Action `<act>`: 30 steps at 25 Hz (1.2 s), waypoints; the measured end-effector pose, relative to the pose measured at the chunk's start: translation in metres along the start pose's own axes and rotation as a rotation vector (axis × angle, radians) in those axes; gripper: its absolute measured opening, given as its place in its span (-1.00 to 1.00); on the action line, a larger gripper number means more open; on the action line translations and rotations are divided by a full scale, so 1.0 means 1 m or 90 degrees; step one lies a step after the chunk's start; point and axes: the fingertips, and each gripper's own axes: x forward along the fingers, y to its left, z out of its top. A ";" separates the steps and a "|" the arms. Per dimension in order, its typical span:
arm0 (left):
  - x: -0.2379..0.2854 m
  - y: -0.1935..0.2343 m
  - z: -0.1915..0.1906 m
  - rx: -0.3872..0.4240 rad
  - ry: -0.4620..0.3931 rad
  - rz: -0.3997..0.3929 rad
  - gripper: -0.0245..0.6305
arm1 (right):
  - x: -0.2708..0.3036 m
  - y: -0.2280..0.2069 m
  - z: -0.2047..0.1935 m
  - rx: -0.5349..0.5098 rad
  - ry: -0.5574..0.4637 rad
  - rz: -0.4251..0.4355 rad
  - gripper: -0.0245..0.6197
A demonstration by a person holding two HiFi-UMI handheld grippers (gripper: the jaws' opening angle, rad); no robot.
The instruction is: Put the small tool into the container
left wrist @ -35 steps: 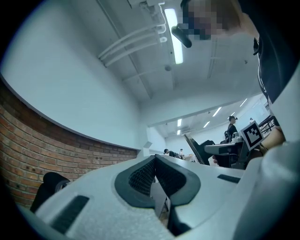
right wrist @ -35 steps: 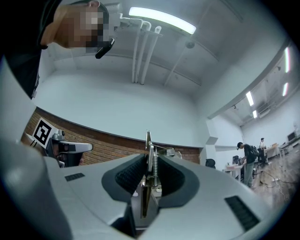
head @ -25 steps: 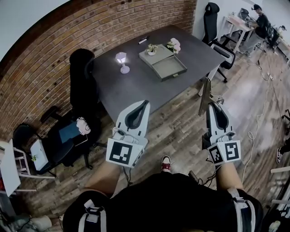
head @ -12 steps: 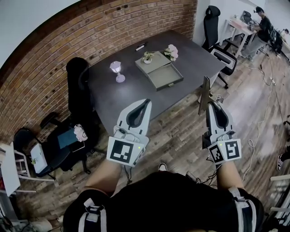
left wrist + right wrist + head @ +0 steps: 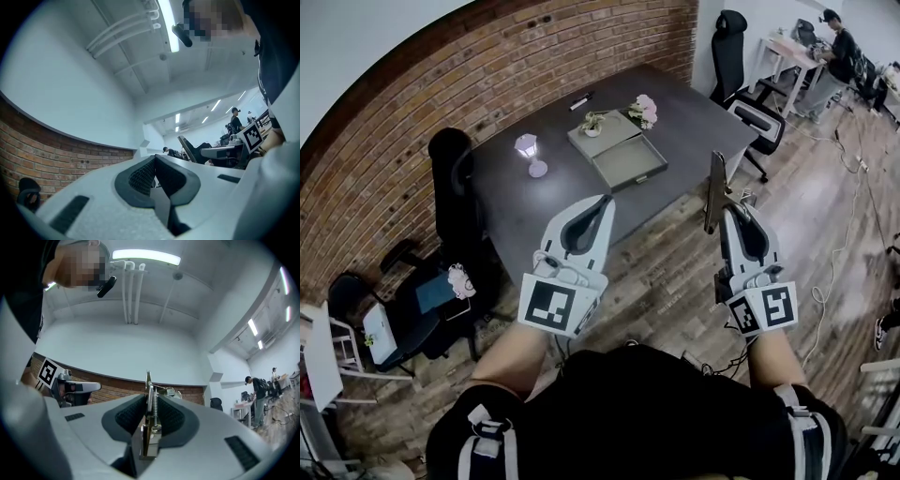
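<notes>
pinching half-hidden small tool, right claw

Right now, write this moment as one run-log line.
left gripper: shut, empty | right gripper: shut on small tool | container: open on table

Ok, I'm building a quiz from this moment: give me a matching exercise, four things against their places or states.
1 small tool
2 lamp
3 container
4 left gripper

A open, on the table beside the flowers
B jaws together, nothing between them
C clamped in the right gripper
D standing left of the container in the head view

Pairs: 1-C, 2-D, 3-A, 4-B
</notes>
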 end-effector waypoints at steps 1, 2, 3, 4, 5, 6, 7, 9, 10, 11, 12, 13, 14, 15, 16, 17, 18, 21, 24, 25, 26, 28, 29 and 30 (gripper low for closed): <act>0.003 0.000 0.001 0.000 -0.002 -0.003 -0.90 | 0.000 0.000 0.000 0.000 -0.001 0.000 -0.66; 0.006 0.000 0.001 -0.001 -0.004 -0.005 -0.90 | 0.000 -0.001 0.001 0.000 -0.002 -0.001 -0.66; 0.008 0.000 0.001 -0.002 -0.006 -0.009 -0.90 | 0.000 -0.002 0.000 0.000 -0.001 -0.003 -0.66; 0.010 -0.001 0.000 -0.005 -0.006 -0.013 -0.90 | 0.000 -0.002 0.000 0.000 0.000 -0.005 -0.66; 0.012 -0.002 0.000 -0.009 -0.006 -0.017 -0.90 | 0.000 -0.002 -0.001 -0.002 0.002 -0.006 -0.66; 0.014 -0.003 -0.001 -0.014 -0.005 -0.021 -0.90 | 0.000 -0.002 -0.001 -0.003 0.003 -0.006 -0.66; 0.015 -0.003 -0.002 -0.016 -0.006 -0.024 -0.90 | 0.000 -0.001 -0.001 -0.005 0.004 -0.007 -0.66; 0.020 -0.001 -0.005 -0.015 -0.012 -0.030 -0.90 | 0.002 -0.002 -0.002 -0.008 0.004 -0.010 -0.66; 0.022 0.000 -0.006 -0.016 -0.015 -0.034 -0.90 | 0.002 -0.003 -0.004 -0.009 0.005 -0.012 -0.66; 0.025 0.000 -0.008 -0.017 -0.017 -0.038 -0.90 | 0.003 -0.004 -0.005 -0.009 0.007 -0.015 -0.66; 0.028 0.000 -0.010 -0.018 -0.018 -0.041 -0.90 | 0.004 -0.005 -0.007 -0.010 0.009 -0.017 -0.66; 0.031 0.000 -0.012 -0.019 -0.019 -0.045 -0.90 | 0.006 -0.007 -0.010 -0.011 0.011 -0.019 -0.66; 0.034 0.003 -0.015 -0.022 -0.019 -0.047 -0.90 | 0.010 -0.008 -0.012 -0.011 0.014 -0.021 -0.66; 0.038 0.006 -0.018 -0.025 -0.019 -0.048 -0.90 | 0.014 -0.010 -0.014 -0.011 0.016 -0.023 -0.66; 0.043 0.011 -0.021 -0.028 -0.016 -0.048 -0.90 | 0.019 -0.012 -0.017 -0.010 0.018 -0.025 -0.66; 0.048 0.016 -0.025 -0.031 -0.014 -0.048 -0.90 | 0.025 -0.014 -0.020 -0.009 0.021 -0.026 -0.66; 0.053 0.021 -0.029 -0.035 -0.011 -0.048 -0.90 | 0.032 -0.016 -0.023 -0.008 0.023 -0.028 -0.66; 0.067 0.036 -0.041 -0.046 -0.007 -0.048 -0.90 | 0.049 -0.022 -0.036 -0.003 0.033 -0.030 -0.66; 0.082 0.049 -0.055 -0.053 -0.005 -0.047 -0.90 | 0.069 -0.028 -0.049 -0.002 0.040 -0.025 -0.66; 0.086 0.054 -0.060 -0.055 -0.003 -0.046 -0.90 | 0.077 -0.029 -0.053 -0.002 0.042 -0.023 -0.66; 0.092 0.060 -0.065 -0.057 0.000 -0.045 -0.90 | 0.085 -0.031 -0.058 -0.002 0.044 -0.022 -0.66; 0.103 0.075 -0.074 -0.063 0.005 -0.043 -0.90 | 0.105 -0.034 -0.065 -0.001 0.049 -0.019 -0.66; 0.109 0.084 -0.078 -0.065 0.007 -0.041 -0.90 | 0.115 -0.035 -0.069 0.000 0.051 -0.016 -0.66; 0.115 0.092 -0.082 -0.067 0.008 -0.038 -0.90 | 0.126 -0.036 -0.072 -0.001 0.053 -0.012 -0.66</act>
